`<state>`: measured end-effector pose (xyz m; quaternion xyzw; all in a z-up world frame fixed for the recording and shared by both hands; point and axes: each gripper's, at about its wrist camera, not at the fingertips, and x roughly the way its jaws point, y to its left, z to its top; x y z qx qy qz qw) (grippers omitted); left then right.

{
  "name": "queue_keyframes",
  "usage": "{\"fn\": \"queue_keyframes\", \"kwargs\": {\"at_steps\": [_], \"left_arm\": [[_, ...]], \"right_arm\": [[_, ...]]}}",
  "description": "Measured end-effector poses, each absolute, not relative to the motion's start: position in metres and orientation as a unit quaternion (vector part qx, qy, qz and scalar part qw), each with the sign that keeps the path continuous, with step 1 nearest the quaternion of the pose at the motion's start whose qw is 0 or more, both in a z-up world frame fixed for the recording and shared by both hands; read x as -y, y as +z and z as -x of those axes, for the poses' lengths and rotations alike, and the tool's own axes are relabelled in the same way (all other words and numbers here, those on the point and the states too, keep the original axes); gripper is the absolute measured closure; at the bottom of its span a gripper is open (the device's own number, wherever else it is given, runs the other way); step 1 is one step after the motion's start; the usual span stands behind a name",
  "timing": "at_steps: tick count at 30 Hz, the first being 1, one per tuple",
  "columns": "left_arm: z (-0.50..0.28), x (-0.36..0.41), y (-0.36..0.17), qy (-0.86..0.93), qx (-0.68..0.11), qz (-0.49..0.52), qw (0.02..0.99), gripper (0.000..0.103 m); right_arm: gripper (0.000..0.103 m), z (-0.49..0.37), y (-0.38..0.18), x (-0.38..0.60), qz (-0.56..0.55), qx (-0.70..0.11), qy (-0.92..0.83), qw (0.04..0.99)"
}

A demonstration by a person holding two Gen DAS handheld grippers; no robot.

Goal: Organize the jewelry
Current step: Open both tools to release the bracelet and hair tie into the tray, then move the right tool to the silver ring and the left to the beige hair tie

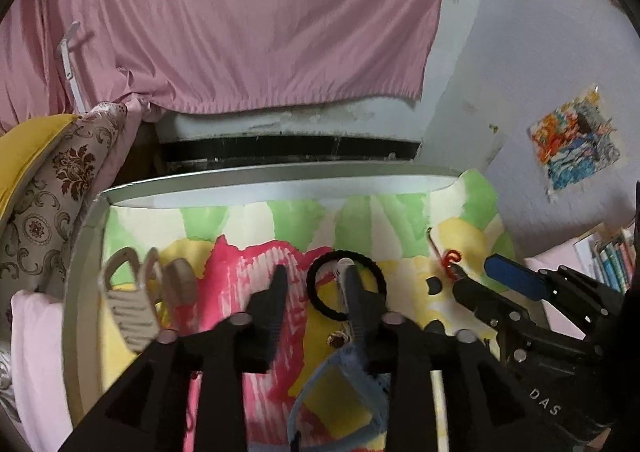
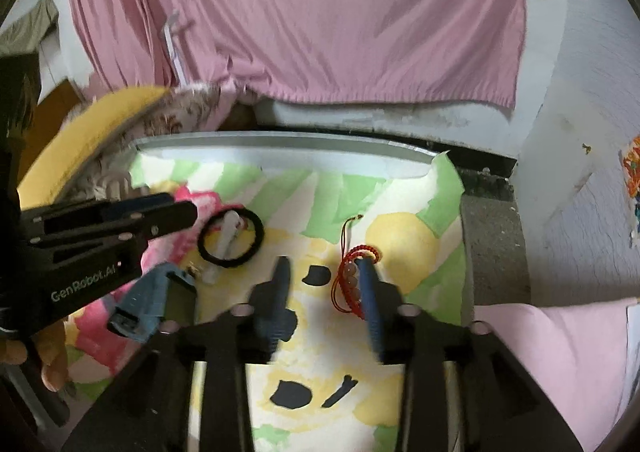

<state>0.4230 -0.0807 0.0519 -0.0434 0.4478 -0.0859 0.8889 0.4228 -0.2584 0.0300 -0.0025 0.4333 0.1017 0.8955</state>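
The red cord bracelet (image 2: 354, 276) lies on the painted paper (image 2: 340, 195) covering the desk, its long axis running away from the camera, loose cord end pointing to the far edge. The right gripper (image 2: 326, 272) has jaws partly apart — nothing clamped, though the right finger lies against the bracelet's beads. Over to the left gripper (image 1: 316, 276): jaws partly apart too, one finger lying over the black hair tie (image 1: 346, 286), which rings a white tube (image 2: 226, 242) — no grip there. Beige hair claws (image 1: 134, 304) sit at the left of the desk, a blue strap (image 1: 340, 384) nearer the camera.
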Motion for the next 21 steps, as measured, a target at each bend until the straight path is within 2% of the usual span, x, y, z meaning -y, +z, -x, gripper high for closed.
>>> {"fn": "queue_keyframes", "kwargs": {"at_steps": [4, 6, 9, 12, 14, 16, 21], "left_arm": [[-0.403, 0.071, 0.062, -0.086, -0.413, 0.058, 0.905, 0.049], [-0.389, 0.066, 0.067, -0.088, -0.392, 0.066, 0.914, 0.044], [-0.371, 0.059, 0.075, -0.087, -0.364, 0.067, 0.925, 0.035], [-0.348, 0.05, 0.085, -0.08, -0.327, 0.074, 0.939, 0.022], [-0.331, 0.044, 0.09, -0.082, -0.304, 0.08, 0.946, 0.017], [-0.316, 0.038, 0.093, -0.079, -0.283, 0.084, 0.952, 0.009], [-0.275, 0.027, 0.098, -0.077, -0.236, 0.08, 0.965, 0.001]], "right_arm": [[0.069, -0.403, 0.045, 0.264, -0.016, -0.392, 0.097, 0.915], [0.069, -0.393, 0.052, 0.266, -0.019, -0.373, 0.096, 0.922], [0.059, -0.377, 0.064, 0.266, -0.024, -0.343, 0.091, 0.935], [0.054, -0.359, 0.072, 0.266, -0.033, -0.316, 0.09, 0.944], [0.048, -0.346, 0.077, 0.266, -0.038, -0.3, 0.089, 0.949], [0.038, -0.328, 0.083, 0.265, -0.04, -0.281, 0.089, 0.955], [0.023, -0.286, 0.091, 0.261, -0.049, -0.244, 0.095, 0.964]]}}
